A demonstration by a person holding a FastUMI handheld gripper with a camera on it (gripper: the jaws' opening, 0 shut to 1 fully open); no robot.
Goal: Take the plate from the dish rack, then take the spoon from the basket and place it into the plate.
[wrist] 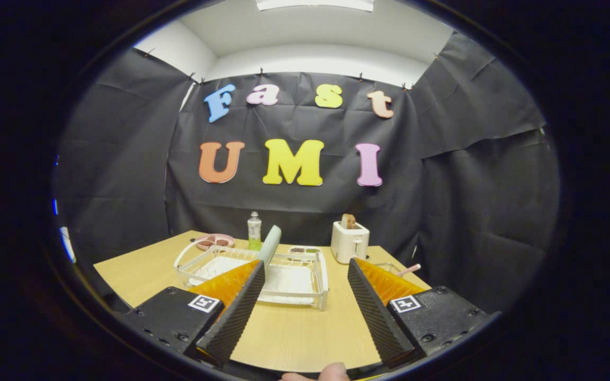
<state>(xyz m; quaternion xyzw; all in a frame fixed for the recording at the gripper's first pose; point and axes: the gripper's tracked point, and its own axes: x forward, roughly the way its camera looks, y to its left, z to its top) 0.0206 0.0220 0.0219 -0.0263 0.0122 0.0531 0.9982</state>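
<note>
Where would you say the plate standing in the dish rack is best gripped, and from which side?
Grip the plate by its upper rim, coming from above: it stands on edge in the dish rack, rim clear above the wires. The open gripper is still short of it.

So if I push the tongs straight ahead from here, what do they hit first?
Most likely the dish rack, which sits just ahead of the open tongs on the table. The plate stands upright in it, nearer the left finger. Depth is hard to judge.

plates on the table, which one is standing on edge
The pale green plate, upright in the dish rack just ahead of the open tool. The pink plate beyond the rack lies flat with food on it.
</note>
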